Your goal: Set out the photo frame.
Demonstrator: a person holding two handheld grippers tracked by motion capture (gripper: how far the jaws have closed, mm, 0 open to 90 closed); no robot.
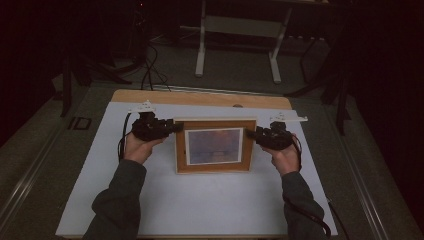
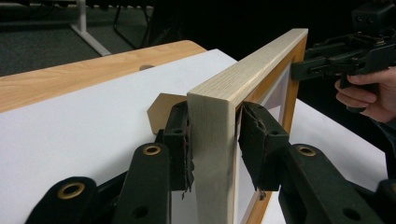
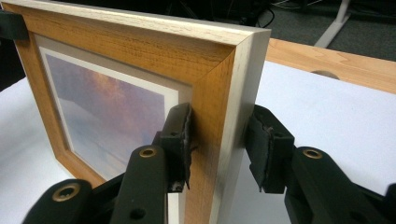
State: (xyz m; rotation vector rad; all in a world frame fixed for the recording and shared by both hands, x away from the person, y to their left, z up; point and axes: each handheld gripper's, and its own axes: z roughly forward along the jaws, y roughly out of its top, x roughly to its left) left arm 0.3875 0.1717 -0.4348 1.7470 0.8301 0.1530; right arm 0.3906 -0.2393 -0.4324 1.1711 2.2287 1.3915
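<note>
Two tongs, left tongs [image 2: 212, 140] clamping picture frame [image 1: 215, 145] — right tongs [image 3: 219, 144] seemingly gripping its other edge.

A wooden picture frame [image 1: 215, 145] stands upright near the middle of the white-covered table [image 1: 200, 200], its face toward the person. It holds a white-matted print of soft orange and blue tones, and its outer edges are pale.
</note>
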